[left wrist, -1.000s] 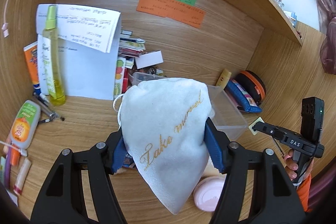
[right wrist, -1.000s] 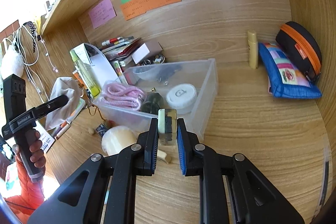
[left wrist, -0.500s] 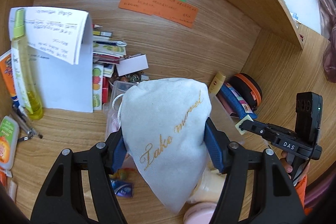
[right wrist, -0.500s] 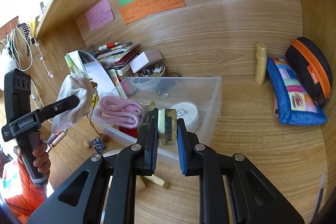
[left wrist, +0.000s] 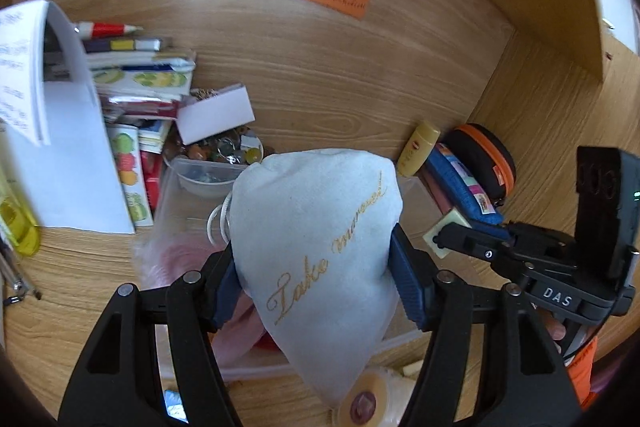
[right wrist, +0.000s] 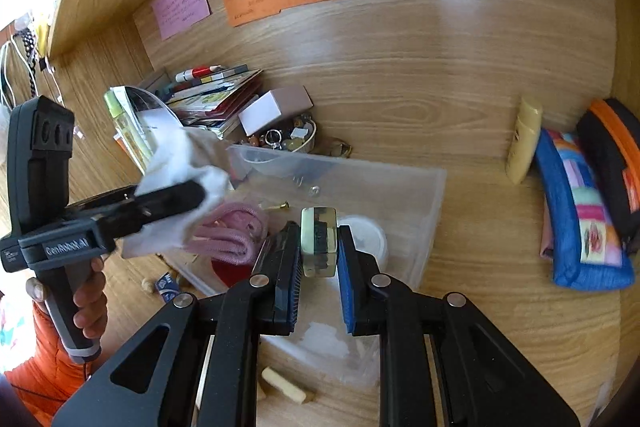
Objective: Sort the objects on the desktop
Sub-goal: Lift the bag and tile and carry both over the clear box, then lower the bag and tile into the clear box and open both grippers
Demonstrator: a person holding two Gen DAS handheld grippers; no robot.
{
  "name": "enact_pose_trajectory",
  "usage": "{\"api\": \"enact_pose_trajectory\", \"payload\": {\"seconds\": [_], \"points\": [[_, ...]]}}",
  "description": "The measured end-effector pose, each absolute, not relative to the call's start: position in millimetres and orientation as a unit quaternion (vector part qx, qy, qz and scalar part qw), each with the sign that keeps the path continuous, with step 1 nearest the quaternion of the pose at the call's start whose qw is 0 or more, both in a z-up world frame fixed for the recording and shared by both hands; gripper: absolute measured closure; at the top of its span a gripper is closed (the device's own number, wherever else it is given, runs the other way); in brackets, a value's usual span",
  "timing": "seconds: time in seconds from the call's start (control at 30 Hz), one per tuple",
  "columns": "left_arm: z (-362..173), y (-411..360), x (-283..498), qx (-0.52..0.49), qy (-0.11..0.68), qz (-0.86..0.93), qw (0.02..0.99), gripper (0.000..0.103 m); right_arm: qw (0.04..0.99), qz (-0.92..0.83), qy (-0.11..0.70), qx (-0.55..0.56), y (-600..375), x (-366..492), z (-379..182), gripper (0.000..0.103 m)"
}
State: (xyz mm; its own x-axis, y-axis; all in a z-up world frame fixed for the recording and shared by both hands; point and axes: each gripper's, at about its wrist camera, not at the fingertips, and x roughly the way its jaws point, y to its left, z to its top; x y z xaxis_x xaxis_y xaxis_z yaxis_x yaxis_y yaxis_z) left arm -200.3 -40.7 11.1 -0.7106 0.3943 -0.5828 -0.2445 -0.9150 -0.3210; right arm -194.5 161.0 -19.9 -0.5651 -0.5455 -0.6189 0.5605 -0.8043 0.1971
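My left gripper (left wrist: 314, 267) is shut on a white drawstring pouch (left wrist: 320, 247) with gold lettering and holds it above the clear plastic bin (left wrist: 176, 195). In the right wrist view the pouch (right wrist: 180, 187) hangs over the bin's left end. My right gripper (right wrist: 318, 247) is shut on a small pale translucent block (right wrist: 319, 247) with a dark core, above the bin (right wrist: 400, 187). The bin holds a pink cord bundle (right wrist: 236, 231), a white round lid (right wrist: 366, 235) and a red item. In the left wrist view the block (left wrist: 442, 233) shows at the right gripper's tip.
A blue pouch (right wrist: 580, 219), an orange-black case (right wrist: 612, 155) and a yellow tube (right wrist: 524, 139) lie at the right. Papers, booklets (right wrist: 212, 99), a white box (right wrist: 272, 109) and a bowl of trinkets (right wrist: 288, 139) stand behind the bin. Small scraps (right wrist: 284, 383) lie on the desk in front.
Both grippers have moved forward over the bin with their objects still held. The pouch now hangs over the bin's left end, the block over its middle.
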Motion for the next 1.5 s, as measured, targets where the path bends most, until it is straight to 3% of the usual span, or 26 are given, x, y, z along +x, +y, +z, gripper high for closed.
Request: {"api": "enact_pose_trajectory", "payload": {"seconds": [0.47, 0.97, 1.2, 1.5], "points": [[-17.7, -32.6, -216.8, -0.369, -0.097, 0.911, 0.156, 0.037, 0.294, -0.878, 0.032, 0.376, 143.4, -220.7, -57.9, 0.088], [-23.1, -18.3, -213.3, -0.371, -0.057, 0.916, 0.14, 0.035, 0.262, -0.895, 0.085, 0.351, 130.1, -212.2, -59.6, 0.084], [-18.1, -18.7, -210.4, -0.36, -0.049, 0.921, 0.14, 0.035, 0.266, -0.902, 0.087, 0.329, 129.7, -205.0, -51.3, 0.062], [-7.7, -25.2, -202.7, -0.334, -0.048, 0.931, 0.138, 0.028, 0.259, -0.909, 0.085, 0.315, 134.3, -201.0, -45.4, 0.044]]}}
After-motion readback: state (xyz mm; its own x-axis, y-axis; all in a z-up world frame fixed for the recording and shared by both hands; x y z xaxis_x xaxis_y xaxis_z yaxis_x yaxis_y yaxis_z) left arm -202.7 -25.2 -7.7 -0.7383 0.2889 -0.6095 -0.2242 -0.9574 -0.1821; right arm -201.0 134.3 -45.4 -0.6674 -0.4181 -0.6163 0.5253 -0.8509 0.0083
